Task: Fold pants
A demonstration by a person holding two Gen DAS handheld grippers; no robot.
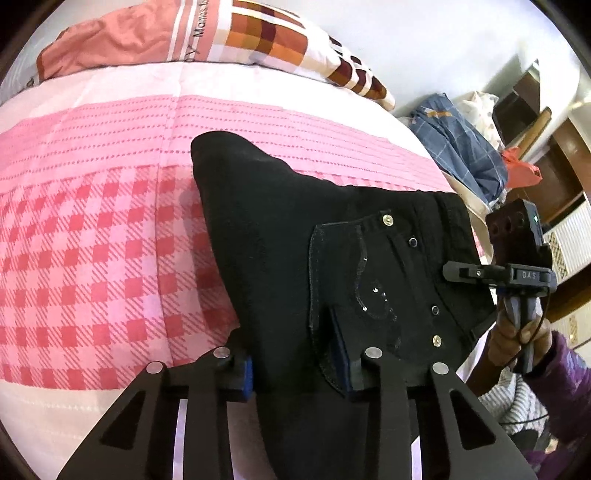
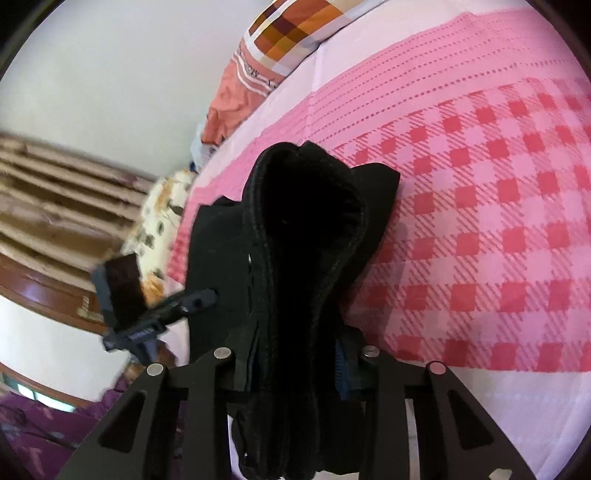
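Home bedroom: checked bedsheet (image 1: 92,240), pillow (image 1: 258,33)

We are seeing a pink checked sheet (image 1: 92,229) covering the bed; a patchwork pillow (image 1: 266,33) is lying at its head, and blue cloth (image 1: 458,144) is heaped beside it.

Pink checked bed (image 1: 92,258), black pants (image 1: 280,236), pillow (image 1: 258,33)

Black claw (image 1: 295,369) w/ blue pads (image 1: 246,373) (silver screws), purple sleeve (image 1: 565,387).
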